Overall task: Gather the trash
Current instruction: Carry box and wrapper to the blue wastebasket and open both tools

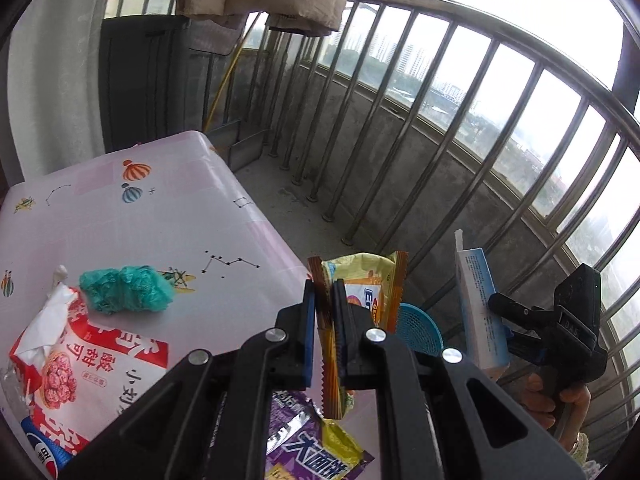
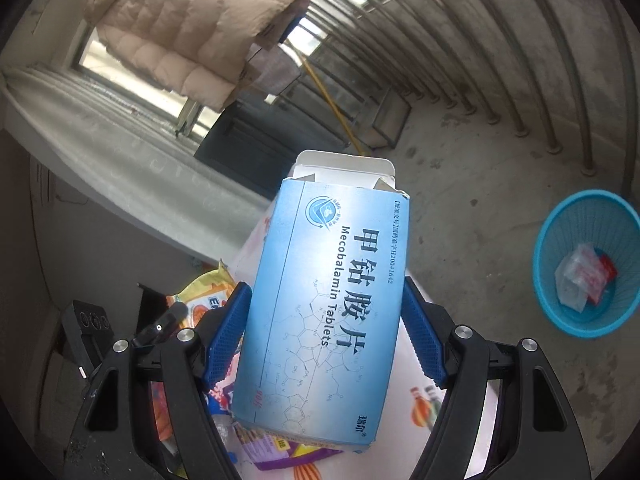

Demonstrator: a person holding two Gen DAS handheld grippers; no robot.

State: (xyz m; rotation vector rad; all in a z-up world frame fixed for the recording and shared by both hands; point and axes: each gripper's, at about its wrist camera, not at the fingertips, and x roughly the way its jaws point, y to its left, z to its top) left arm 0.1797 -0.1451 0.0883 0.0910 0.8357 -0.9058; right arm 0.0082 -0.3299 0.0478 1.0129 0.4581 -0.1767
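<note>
Med box [image 2: 324, 300] betw. R tool [image 2: 326, 334] pads

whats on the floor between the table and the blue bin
Bare concrete floor, nothing lying on it, between the table edge and the blue bin; the right wrist view shows it.

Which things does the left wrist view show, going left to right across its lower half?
Red snack bag → green wad → yellow wrapper in the left gripper → blue box → right gripper.
</note>
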